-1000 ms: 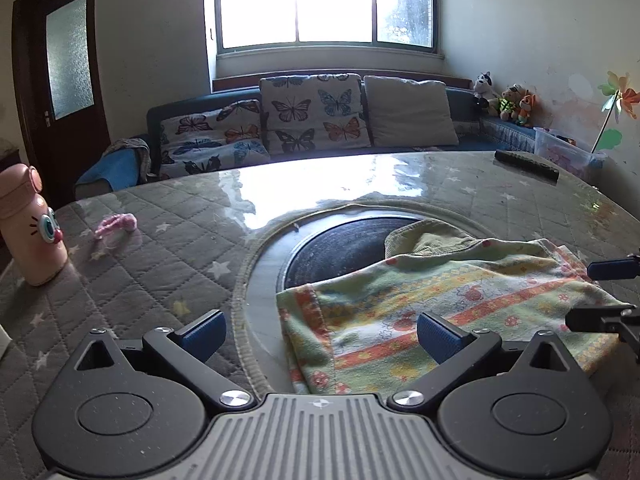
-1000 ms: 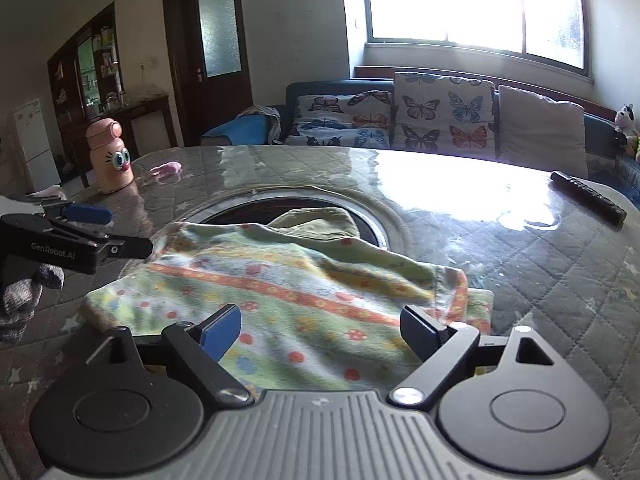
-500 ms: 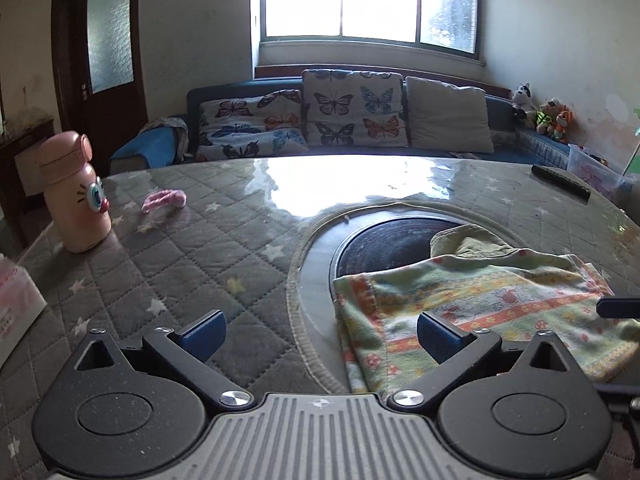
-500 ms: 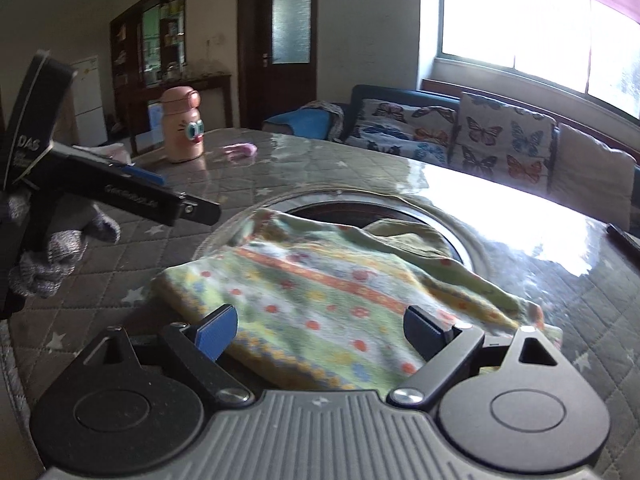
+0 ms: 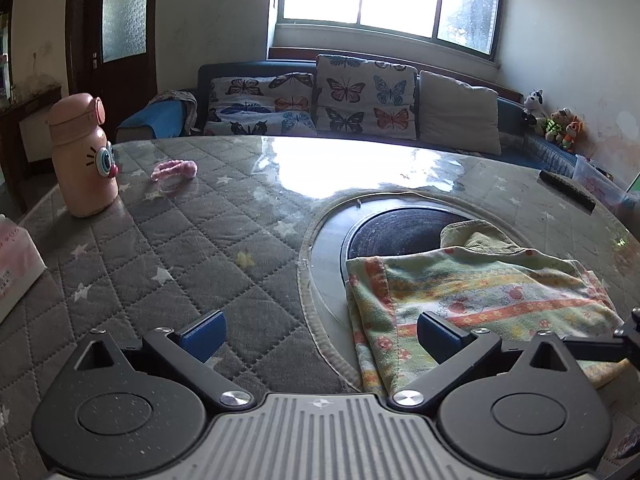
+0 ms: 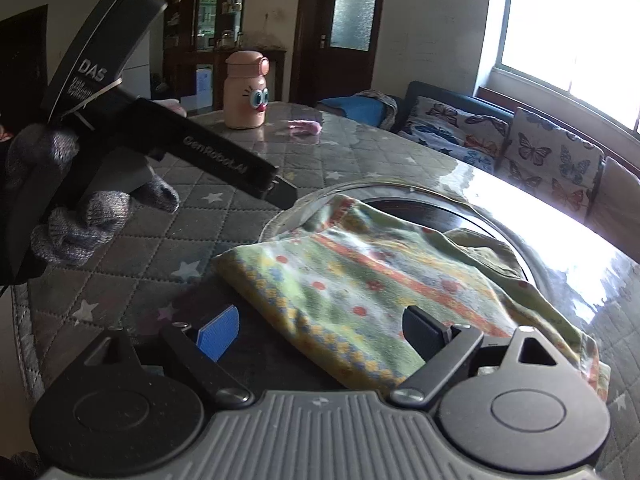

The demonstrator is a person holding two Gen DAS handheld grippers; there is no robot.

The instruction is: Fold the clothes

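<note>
The patterned cloth (image 5: 472, 296) is lying in a loose fold on the round worktop (image 5: 224, 240), partly covering the dark round plate (image 5: 396, 232) sunk in its middle, with a green garment (image 5: 476, 236) poking out from under its far edge.

The left tool (image 5: 320, 334) is hovering with its jaws spread; the cloth's near left corner is lying just under its right finger, but nothing is being pinched. The right tool (image 6: 320, 332) is hanging over the cloth's near edge and its jaws are narrowing slightly, still wide and not yet pressing on the fabric.

The likely trouble: the layers are lying bunched, so a pinch here may be catching only the top layer, or dragging the green garment along too, leaving a crooked fold. The worktop is looking glossy near the plate, so the cloth may be sliding rather than creasing. The pink bottle (image 5: 82, 156) is standing well apart at the far left.
</note>
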